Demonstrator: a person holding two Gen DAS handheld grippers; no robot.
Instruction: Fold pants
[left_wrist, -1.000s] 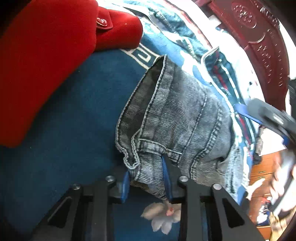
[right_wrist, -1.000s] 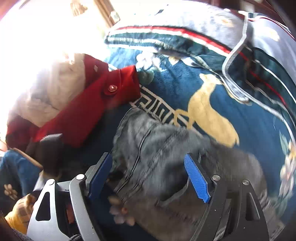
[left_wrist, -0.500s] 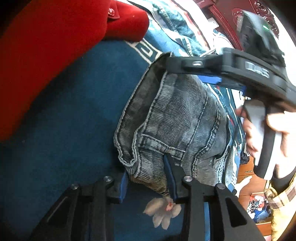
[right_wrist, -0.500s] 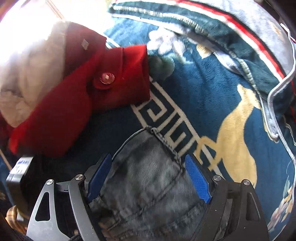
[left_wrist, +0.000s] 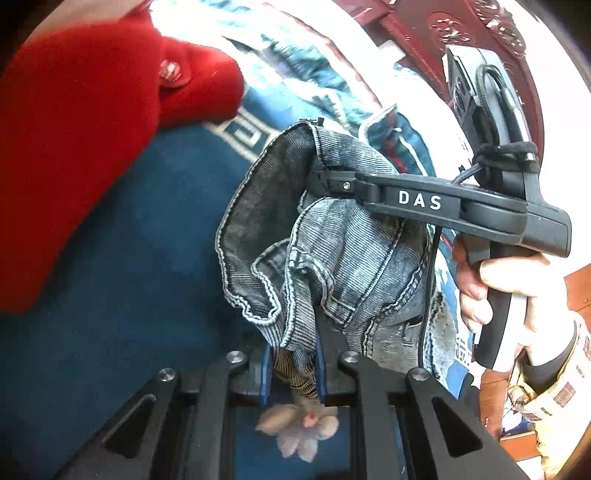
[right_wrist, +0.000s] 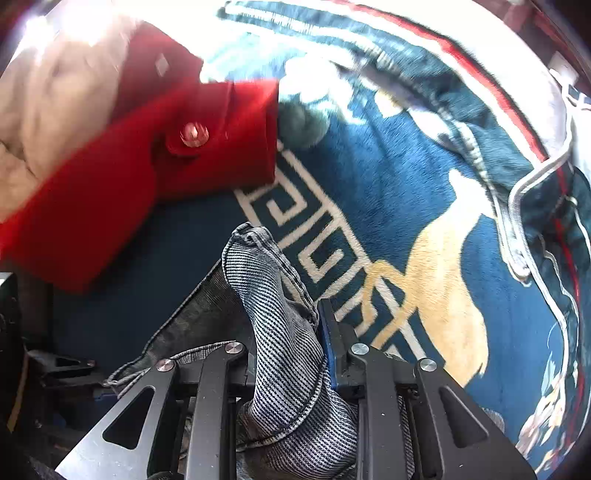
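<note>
Both grippers had just closed on the pants: left gripper clamped the near waistband, right gripper the far end, ahead.

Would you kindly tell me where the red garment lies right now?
The red garment lies upper left in both wrist views, on the blue blanket, just beyond the grey jeans.
</note>
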